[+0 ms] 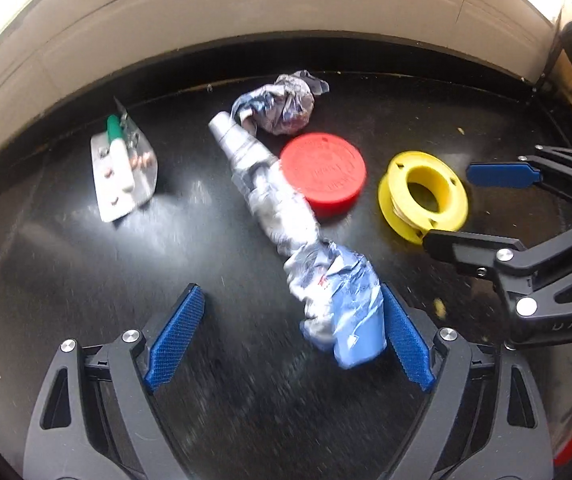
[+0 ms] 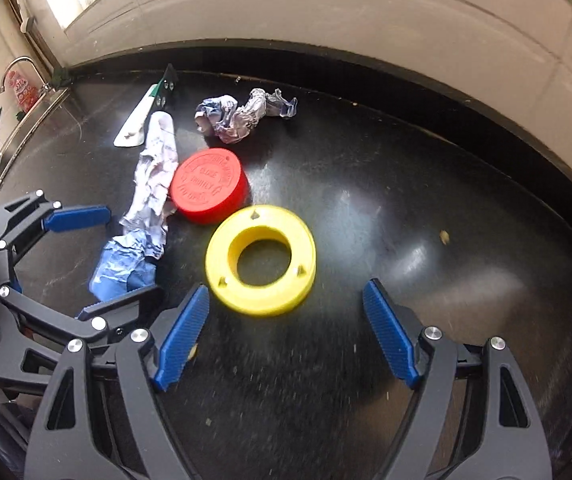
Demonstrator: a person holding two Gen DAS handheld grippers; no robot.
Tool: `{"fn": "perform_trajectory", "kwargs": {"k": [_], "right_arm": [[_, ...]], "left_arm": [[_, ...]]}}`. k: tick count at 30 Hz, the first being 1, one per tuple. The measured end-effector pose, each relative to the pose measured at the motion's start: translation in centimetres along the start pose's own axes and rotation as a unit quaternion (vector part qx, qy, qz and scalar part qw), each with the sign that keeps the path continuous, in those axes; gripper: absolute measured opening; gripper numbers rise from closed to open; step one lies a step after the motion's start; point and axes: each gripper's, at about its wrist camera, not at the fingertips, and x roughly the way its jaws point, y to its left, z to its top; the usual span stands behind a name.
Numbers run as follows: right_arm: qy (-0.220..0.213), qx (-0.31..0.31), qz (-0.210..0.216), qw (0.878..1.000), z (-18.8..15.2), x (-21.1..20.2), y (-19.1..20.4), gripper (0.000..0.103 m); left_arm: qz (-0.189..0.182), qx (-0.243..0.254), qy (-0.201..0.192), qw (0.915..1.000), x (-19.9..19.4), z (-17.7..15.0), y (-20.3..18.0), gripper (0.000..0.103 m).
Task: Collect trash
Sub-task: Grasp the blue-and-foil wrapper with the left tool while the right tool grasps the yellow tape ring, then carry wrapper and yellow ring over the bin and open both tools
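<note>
A crushed silver-and-blue tube (image 1: 286, 208) lies slantwise on the black counter (image 1: 85, 264). Its blue end rests between the fingers of my open left gripper (image 1: 290, 336), close against the right pad (image 1: 406, 340); I cannot tell if they touch. Beside the tube sit a red lid (image 1: 323, 172), a yellow spool (image 1: 402, 208), a crumpled wrapper (image 1: 281, 104) and a blister pack (image 1: 123, 168). My right gripper (image 2: 286, 336) is open, with the yellow spool (image 2: 221, 256) just beyond its fingertips. The red lid (image 2: 207, 184), tube (image 2: 153, 184) and wrapper (image 2: 241, 116) lie farther off.
A beige wall (image 1: 286, 12) runs behind the counter. A sink with a tap (image 2: 21, 68) is at the far left in the right wrist view. Small crumbs (image 2: 444, 236) lie on the bare counter (image 2: 406, 200) to the spool's right.
</note>
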Motion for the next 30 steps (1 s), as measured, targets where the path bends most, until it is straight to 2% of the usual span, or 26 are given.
{"fn": "perform_trajectory", "kwargs": {"k": [3, 6, 7, 8, 11, 16, 21, 25, 30], "right_arm": [[-0.007, -0.015, 0.003, 1.000, 1.2, 0.8, 0.0, 0.076], [-0.010, -0.029, 0.001, 1.000, 2.1, 1.1, 0.2, 0.060], [-0.011, -0.031, 0.001, 0.999, 2.4, 1.3, 0.2, 0.055], [-0.010, -0.032, 0.002, 0.999, 2.7, 1.4, 0.1, 0.055], [-0.009, -0.029, 0.005, 1.000, 2.9, 1.6, -0.1, 0.055], [-0.012, -0.013, 0.001, 1.000, 2.7, 0.5, 0.1, 0.055], [-0.031, -0.004, -0.009, 0.999, 1.9, -2.4, 1.1, 0.055], [-0.048, 0.008, -0.020, 0.999, 0.3, -5.3, 2.7, 0.055], [-0.059, 0.024, -0.027, 0.998, -2.3, -8.2, 4.8, 0.055]], "left_arm": [[-0.003, 0.007, -0.008, 0.9999, 0.3, 0.8, 0.2, 0.083], [-0.005, 0.015, -0.017, 0.9997, 0.4, 1.4, 0.3, 0.071], [-0.006, 0.016, -0.019, 0.9997, 0.4, 1.6, 0.3, 0.062], [-0.005, 0.017, -0.021, 0.9996, 0.3, 1.9, 0.4, 0.050], [-0.001, 0.016, -0.019, 0.9997, 0.3, 2.3, 0.6, 0.030], [-0.004, 0.013, -0.014, 0.9998, -0.3, 2.1, 1.4, 0.025], [-0.008, 0.016, -0.027, 0.9995, -3.2, 0.7, 1.9, 0.024], [-0.014, 0.026, -0.036, 0.9989, -5.7, -1.1, 1.8, 0.024], [-0.017, 0.040, -0.050, 0.9978, -9.4, -5.1, 1.3, 0.024]]}}
